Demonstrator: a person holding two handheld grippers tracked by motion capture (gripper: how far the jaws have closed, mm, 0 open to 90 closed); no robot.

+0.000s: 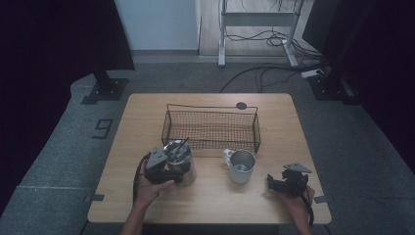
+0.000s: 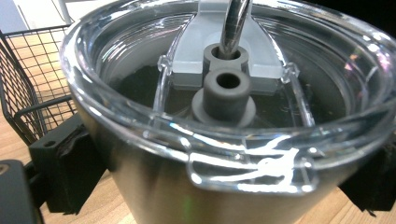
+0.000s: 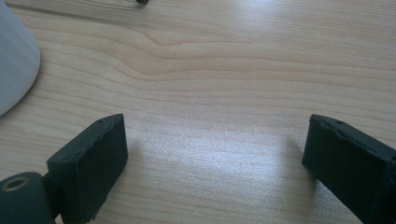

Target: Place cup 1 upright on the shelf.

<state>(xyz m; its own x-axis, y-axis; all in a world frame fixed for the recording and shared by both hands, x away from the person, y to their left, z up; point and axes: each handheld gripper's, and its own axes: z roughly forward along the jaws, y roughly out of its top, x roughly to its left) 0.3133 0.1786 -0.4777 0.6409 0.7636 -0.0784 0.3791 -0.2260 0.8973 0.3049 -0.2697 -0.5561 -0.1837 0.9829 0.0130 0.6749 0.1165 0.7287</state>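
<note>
High view, left gripper (image 1: 169, 172) pinching the steel tumbler (image 1: 180, 164) near the wire basket (image 1: 211, 128), right gripper (image 1: 288, 180) jaws spread over bare table (image 1: 215, 200), white mug (image 1: 241, 165) between.

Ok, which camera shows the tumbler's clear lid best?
The left gripper view: the clear lid sits close up, straw hole and rim sharp. The high view shows it small and dim, beside the left gripper.

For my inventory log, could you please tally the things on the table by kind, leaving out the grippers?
Steel tumbler with clear lid and straw: 1
White mug: 1
Wire basket: 1
Total: 3
</note>
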